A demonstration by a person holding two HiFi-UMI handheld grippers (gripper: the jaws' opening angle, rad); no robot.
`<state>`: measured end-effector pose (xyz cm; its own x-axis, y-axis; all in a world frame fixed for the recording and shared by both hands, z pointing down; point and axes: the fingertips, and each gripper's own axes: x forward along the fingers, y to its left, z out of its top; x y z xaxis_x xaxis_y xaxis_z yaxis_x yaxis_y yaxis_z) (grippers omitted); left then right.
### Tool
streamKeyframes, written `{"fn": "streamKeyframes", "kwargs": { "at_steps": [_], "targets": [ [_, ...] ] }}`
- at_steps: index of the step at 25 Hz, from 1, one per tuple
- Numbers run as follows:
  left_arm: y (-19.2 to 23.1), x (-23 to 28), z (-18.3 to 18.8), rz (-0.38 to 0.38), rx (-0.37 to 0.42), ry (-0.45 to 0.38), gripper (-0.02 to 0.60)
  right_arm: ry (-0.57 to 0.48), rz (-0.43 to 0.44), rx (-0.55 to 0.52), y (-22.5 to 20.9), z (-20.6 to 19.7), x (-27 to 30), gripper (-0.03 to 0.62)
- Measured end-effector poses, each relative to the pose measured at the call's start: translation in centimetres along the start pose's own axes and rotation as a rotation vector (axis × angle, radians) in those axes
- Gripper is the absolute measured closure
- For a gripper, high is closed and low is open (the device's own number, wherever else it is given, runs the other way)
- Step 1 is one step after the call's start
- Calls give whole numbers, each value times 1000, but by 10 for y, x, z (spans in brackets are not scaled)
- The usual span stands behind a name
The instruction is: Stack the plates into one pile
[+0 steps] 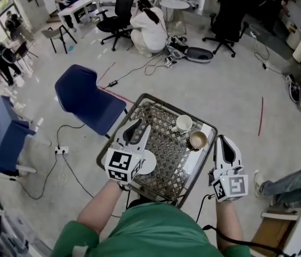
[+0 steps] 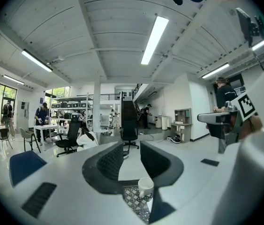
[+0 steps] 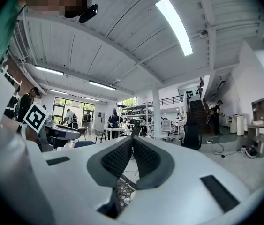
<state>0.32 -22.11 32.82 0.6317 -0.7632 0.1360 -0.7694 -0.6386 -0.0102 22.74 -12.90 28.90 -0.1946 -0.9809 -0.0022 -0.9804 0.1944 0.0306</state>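
A white plate (image 1: 148, 163) lies on the near left part of a wire-mesh table (image 1: 163, 108), partly hidden under my left gripper. A white cup (image 1: 182, 123) and a brown-lined cup (image 1: 198, 140) stand farther right on the mesh. My left gripper (image 1: 138, 128) hovers over the table's left side, open with nothing between its jaws. In the left gripper view that gripper (image 2: 131, 146) points level, and the white cup (image 2: 145, 187) and the mesh (image 2: 135, 201) show below it. My right gripper (image 1: 221, 140) is off the table's right edge, shut and holding nothing; the right gripper view shows it (image 3: 132, 142) above a strip of mesh (image 3: 121, 189).
A blue chair (image 1: 86, 98) stands just left of the table. Cables and a power strip (image 1: 61, 150) lie on the floor. A person crouches (image 1: 149, 25) farther back among black office chairs (image 1: 119, 12). Someone's leg (image 1: 292, 183) is at the right.
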Motion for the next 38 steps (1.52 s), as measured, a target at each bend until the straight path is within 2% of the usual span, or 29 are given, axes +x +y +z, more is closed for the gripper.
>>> {"fn": "streamKeyframes", "kwargs": {
  "at_steps": [38],
  "targets": [
    [17,4,-6,-24,-7,1,457,27,-38,-26,12,-1,0,566]
  ]
}}
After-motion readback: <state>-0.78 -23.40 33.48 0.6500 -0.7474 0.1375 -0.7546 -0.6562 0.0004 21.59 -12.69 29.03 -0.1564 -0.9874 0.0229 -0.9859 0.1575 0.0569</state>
